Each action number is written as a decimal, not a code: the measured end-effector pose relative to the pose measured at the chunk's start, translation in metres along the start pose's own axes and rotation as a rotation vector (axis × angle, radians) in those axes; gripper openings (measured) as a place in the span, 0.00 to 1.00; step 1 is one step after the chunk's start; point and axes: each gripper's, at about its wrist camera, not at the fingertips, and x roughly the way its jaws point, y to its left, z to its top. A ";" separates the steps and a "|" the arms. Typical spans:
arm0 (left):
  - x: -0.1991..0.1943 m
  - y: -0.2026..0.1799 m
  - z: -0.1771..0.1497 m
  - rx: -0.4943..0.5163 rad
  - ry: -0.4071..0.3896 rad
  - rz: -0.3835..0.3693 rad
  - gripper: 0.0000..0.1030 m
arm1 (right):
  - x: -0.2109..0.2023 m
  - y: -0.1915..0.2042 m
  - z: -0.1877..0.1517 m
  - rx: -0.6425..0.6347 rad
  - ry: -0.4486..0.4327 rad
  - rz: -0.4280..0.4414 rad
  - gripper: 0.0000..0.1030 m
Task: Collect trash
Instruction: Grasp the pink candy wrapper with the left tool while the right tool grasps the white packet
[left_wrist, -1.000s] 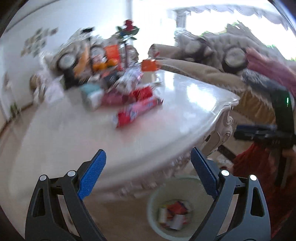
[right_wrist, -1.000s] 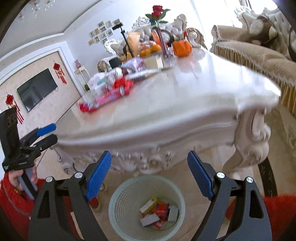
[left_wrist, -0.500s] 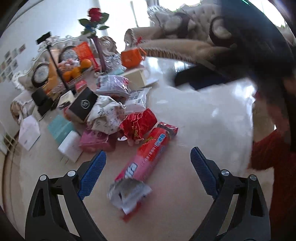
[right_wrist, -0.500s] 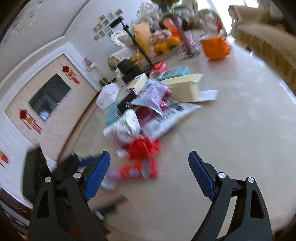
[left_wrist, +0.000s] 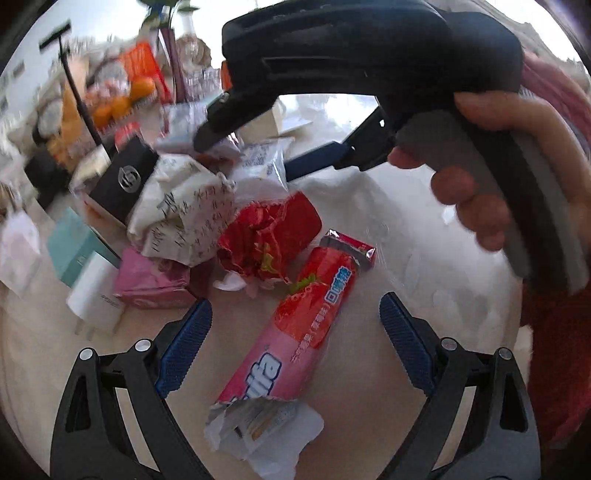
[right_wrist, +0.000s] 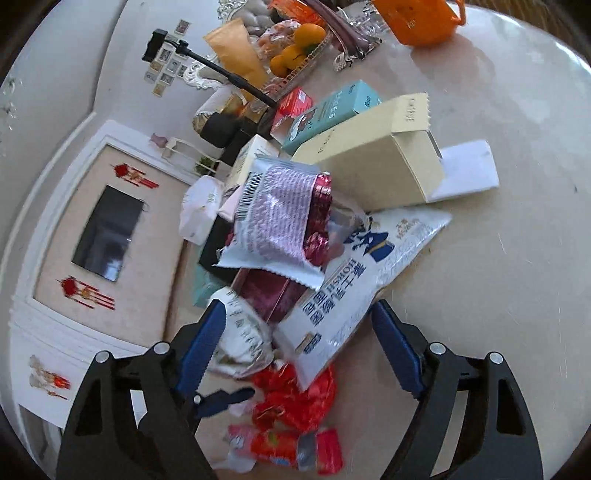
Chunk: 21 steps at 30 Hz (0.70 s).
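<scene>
Both grippers have swung up from over the bin to the trash pile on the bench (left_wrist: 424, 229). Best bet: drop the left gripper (left_wrist: 293, 334) squarely over the pink biscuit wrapper (left_wrist: 295, 332) lying lengthwise between its open, closing fingers, not yet touching; the right gripper (right_wrist: 295, 332), also open and closing, straddles the white snack bag (right_wrist: 354, 280)

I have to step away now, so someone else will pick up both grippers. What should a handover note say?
Left gripper: empty, jaws closing, straddling the long pink biscuit wrapper on the table.
Right gripper: empty, jaws closing, over the white snack bag and crumpled paper.
Red foil wrapper, boxes and other packets are heaped mid-table.
Done: nothing lifted in this moment.
Left: grip each wrapper and carry it off; no bin shows now.
</scene>
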 end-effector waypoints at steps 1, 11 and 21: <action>0.001 0.003 0.002 -0.025 0.006 -0.025 0.76 | 0.001 0.002 0.002 -0.025 -0.006 -0.023 0.66; -0.013 -0.005 -0.006 -0.101 0.011 0.009 0.33 | -0.023 -0.009 -0.018 -0.185 -0.108 -0.160 0.21; -0.049 0.014 -0.038 -0.357 -0.157 -0.142 0.33 | -0.085 -0.022 -0.038 -0.160 -0.225 -0.116 0.18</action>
